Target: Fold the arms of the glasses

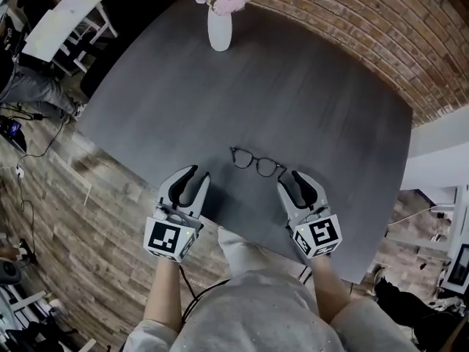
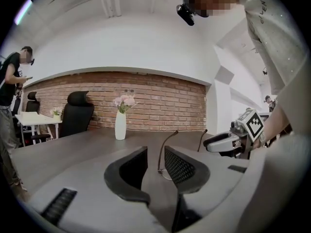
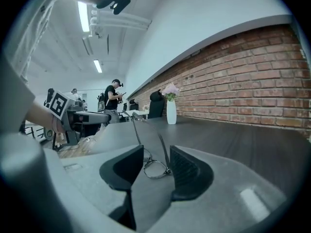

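Note:
A pair of dark-rimmed glasses (image 1: 256, 163) rests lens-side down on the grey table (image 1: 293, 86), near its front edge, with both arms unfolded and sticking up. My left gripper (image 1: 193, 174) hovers open just short of the glasses' left end, with nothing between its fingers. My right gripper (image 1: 291, 179) is open at their right end, close to the rim but apart from it. In the left gripper view one arm of the glasses (image 2: 159, 168) rises just beyond the gap of the jaws. In the right gripper view the glasses (image 3: 165, 170) lie right in front of the open jaws.
A white vase with pink flowers (image 1: 220, 28) stands at the far side of the table. The table's front edge runs just under both grippers, with wooden floor below. A brick wall (image 1: 381, 28) lies behind. A person (image 2: 9, 96) stands at far left by a white desk and an office chair (image 2: 77, 113).

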